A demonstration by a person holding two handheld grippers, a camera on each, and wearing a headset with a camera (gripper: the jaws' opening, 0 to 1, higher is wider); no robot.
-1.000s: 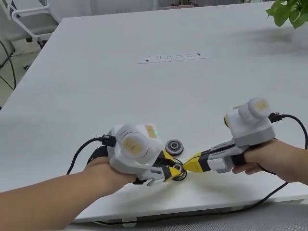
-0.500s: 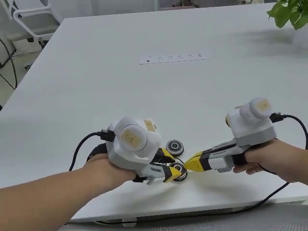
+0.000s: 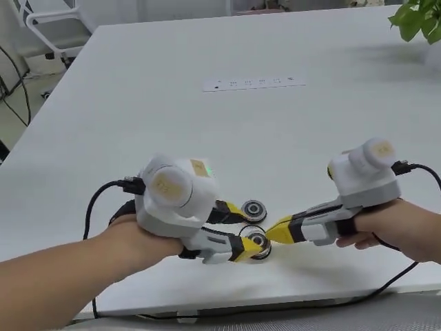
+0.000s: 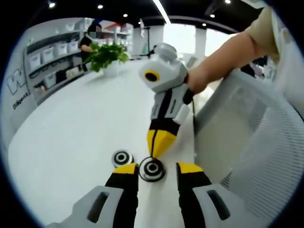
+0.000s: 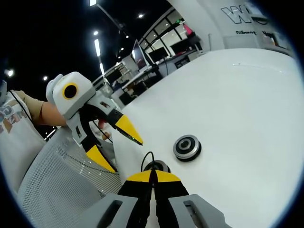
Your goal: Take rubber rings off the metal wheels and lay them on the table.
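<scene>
- Left gripper (image 4: pixel 156 167): the fingers are held apart on either side of the near metal wheel (image 4: pixel 152 169), and are seen wider than half a second ago. Contact with the wheel cannot be told.
- Right gripper (image 5: pixel 152 175): the fingers are pressed together on the rubber ring (image 5: pixel 149 153), which is drawn up from that wheel as a thin loop.
- The ring is judged part-freed and not yet laid on the bench (image 3: pixel 207 138).
- A second wheel (image 3: pixel 253 209) is seen just beside, and its ring is judged still fitted.
</scene>
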